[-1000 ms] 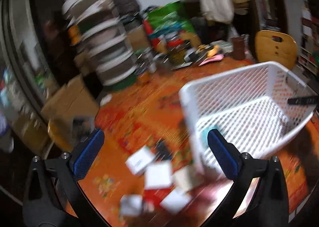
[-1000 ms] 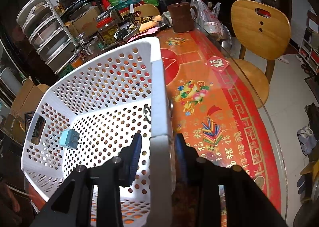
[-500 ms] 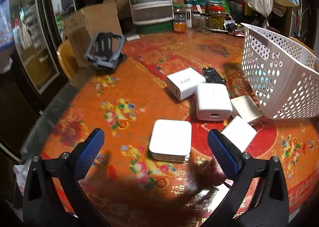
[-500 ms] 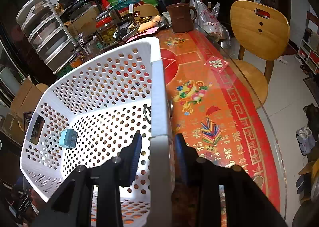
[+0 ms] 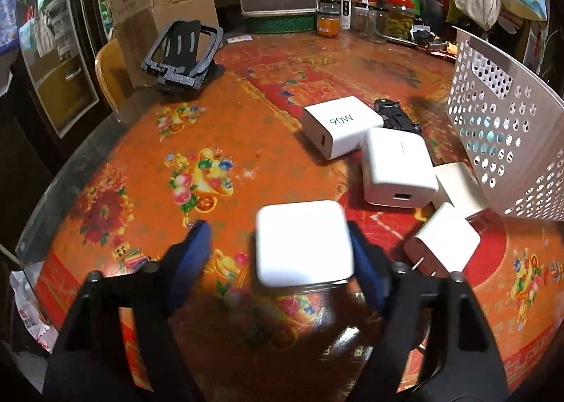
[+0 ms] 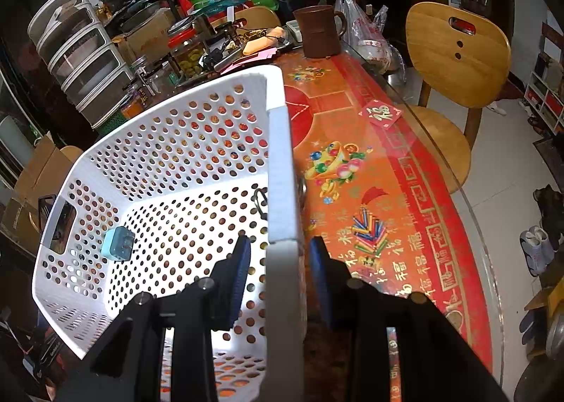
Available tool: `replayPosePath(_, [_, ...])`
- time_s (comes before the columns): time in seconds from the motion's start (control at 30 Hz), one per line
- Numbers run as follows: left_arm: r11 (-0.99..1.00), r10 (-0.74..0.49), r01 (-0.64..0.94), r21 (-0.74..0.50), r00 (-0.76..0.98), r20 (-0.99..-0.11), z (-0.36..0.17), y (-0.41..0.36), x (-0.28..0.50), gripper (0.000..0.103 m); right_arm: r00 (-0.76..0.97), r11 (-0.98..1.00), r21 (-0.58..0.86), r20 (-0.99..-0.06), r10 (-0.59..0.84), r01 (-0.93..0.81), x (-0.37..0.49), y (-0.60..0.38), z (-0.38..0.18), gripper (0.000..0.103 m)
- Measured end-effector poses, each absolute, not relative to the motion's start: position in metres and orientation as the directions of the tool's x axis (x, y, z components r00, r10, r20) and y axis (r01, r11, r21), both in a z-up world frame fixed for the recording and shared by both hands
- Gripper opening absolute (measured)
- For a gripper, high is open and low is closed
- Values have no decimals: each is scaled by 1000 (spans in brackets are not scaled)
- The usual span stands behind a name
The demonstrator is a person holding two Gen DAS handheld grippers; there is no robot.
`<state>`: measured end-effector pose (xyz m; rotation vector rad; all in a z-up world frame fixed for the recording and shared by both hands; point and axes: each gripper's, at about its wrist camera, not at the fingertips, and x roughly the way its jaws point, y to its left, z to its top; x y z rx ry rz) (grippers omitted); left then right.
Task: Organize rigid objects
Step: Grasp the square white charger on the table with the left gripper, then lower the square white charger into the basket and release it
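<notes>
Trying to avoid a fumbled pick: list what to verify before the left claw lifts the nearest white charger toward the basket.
1. White charger between the left claw's pads: ok; the jaws have just been closing around it.
2. Both pads pressing on it: not ok; a gap shows at one pad.
3. Pronged charger beside it not touching the white charger: ok.
4. Right claw shut on the basket wall: ok.
5. Room in the basket: ok; one small teal adapter seen inside.
</notes>
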<state>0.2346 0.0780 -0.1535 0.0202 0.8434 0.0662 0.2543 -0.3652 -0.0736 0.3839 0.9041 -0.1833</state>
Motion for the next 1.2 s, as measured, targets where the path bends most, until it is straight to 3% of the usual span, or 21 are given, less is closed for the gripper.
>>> replayPosePath(0.03, [997,76,-50,58,659,-748,-154,77,235,45,609,917,248,-793,6,313,254,-365,-73,33])
replayPosePath(0.07, [995,100,-57,84,658,-747,-155,74,236,44,610,917,248,-793,6,313,254,-365,-73,33])
replayPosePath(0.43, [981,178,-75,178,713,-679,-124,55,234,43,612,918,256,-791,19,303,255,-365,-74,33])
replayPosePath(0.87, [980,129,-18,198,815,-565,-24,-6,243,43,612,918,257,-791,21,301,255,-366,-74,33])
replayPosePath(1.2, [973,33,97,211,841,-540,18,-98,257,43,611,919,254,-792,19,300,255,-365,-74,33])
